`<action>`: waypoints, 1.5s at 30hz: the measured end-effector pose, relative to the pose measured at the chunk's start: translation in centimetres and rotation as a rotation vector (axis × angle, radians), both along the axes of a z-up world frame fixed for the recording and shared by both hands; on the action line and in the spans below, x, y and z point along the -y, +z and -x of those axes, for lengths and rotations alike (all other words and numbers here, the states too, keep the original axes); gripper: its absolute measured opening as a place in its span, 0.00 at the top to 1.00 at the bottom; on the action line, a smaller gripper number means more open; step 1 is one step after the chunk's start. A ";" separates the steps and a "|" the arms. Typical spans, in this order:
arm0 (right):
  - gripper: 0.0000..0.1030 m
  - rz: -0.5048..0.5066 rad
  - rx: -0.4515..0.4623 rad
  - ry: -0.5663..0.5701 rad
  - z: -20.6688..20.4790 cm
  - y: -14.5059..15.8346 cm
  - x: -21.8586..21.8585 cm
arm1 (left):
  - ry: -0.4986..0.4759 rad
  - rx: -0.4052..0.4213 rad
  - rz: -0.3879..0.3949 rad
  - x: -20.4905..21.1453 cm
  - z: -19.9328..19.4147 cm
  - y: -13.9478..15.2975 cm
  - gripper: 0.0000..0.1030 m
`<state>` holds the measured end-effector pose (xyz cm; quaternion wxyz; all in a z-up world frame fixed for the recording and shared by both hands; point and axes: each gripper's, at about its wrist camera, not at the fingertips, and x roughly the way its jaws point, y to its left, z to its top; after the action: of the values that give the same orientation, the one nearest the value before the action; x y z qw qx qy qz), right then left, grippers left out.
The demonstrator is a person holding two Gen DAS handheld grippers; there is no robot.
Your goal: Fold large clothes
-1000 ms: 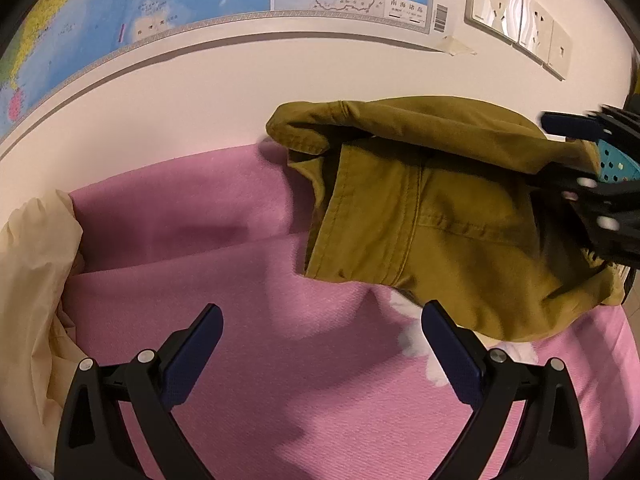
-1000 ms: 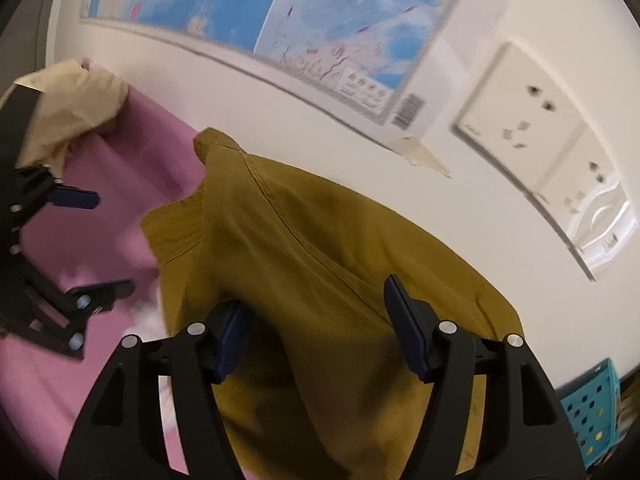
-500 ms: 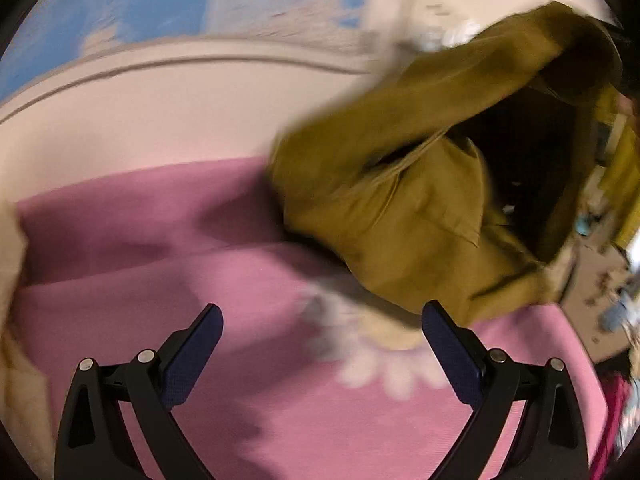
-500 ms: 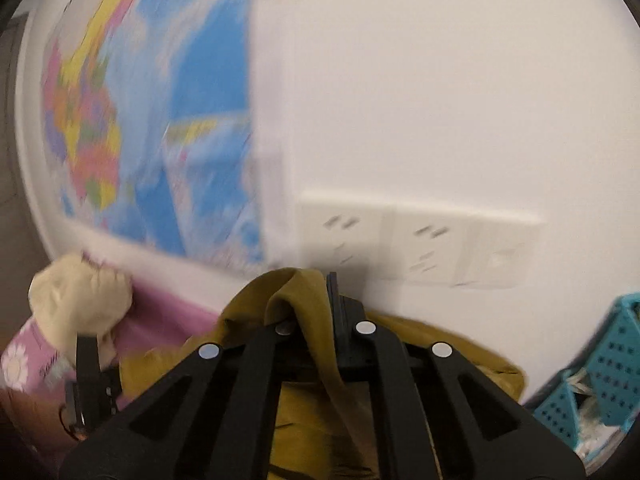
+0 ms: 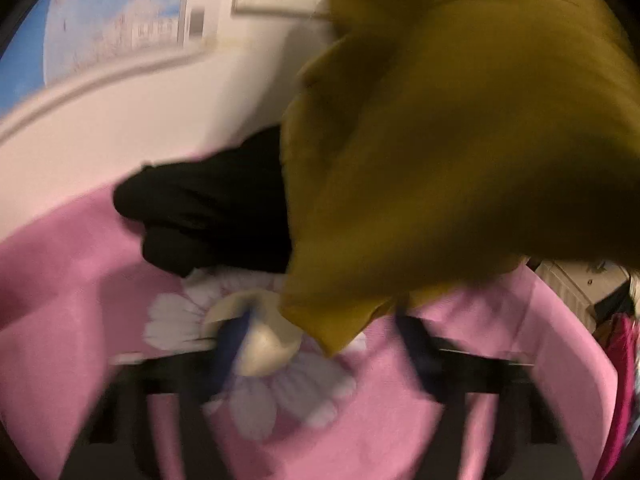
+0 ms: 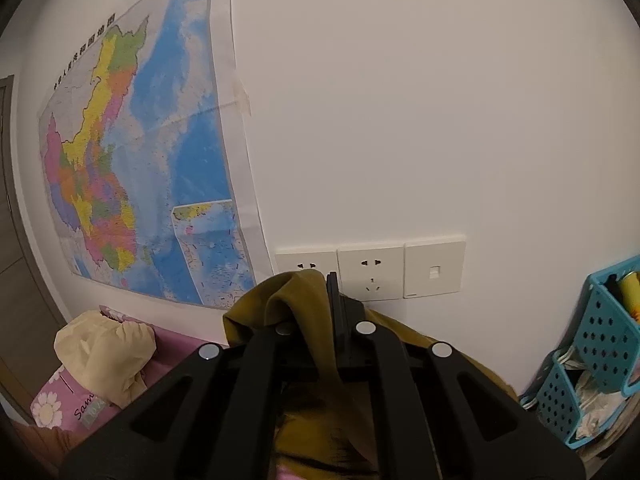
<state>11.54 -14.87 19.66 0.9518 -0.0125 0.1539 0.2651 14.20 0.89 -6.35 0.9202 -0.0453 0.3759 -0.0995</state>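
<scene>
An olive-brown garment [image 5: 460, 152] hangs lifted above the pink flowered bedsheet [image 5: 80, 320], filling the upper right of the blurred left wrist view. My left gripper [image 5: 324, 344] is open under the garment's lowest corner, its blue pads [image 5: 230, 340] apart and holding nothing. My right gripper [image 6: 320, 300] is shut on a fold of the olive-brown garment [image 6: 276, 300] and holds it high against the wall. A black cloth [image 5: 208, 208] lies on the sheet behind the garment.
A cream cloth bundle [image 6: 104, 352] sits at the bed's left end. A wall map [image 6: 140, 168] and wall sockets [image 6: 370, 270] are behind. A teal perforated basket [image 6: 600, 344] stands at the right. The white wall runs along the bed's far edge.
My right gripper shut on the garment and raised it off the bed. My left gripper moved right and forward under the hanging garment, staying open. A black cloth has come into view.
</scene>
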 end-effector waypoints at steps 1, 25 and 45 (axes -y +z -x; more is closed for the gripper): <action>0.98 0.000 0.009 0.000 0.5 0.2 0.4 | -0.002 -0.012 0.027 -0.3 -0.5 0.0 0.93; 0.98 -0.107 0.416 0.113 29.5 13.5 5.0 | 0.027 0.664 -0.009 -4.3 19.7 27.4 0.95; 0.98 -0.084 0.365 0.172 35.1 9.8 1.3 | 0.134 0.589 0.085 -8.3 22.9 19.5 0.97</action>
<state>-23.57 -16.15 29.42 0.9375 -0.0336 -0.0339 0.3448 -8.71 9.17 13.13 0.9914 -0.0776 0.0846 -0.0632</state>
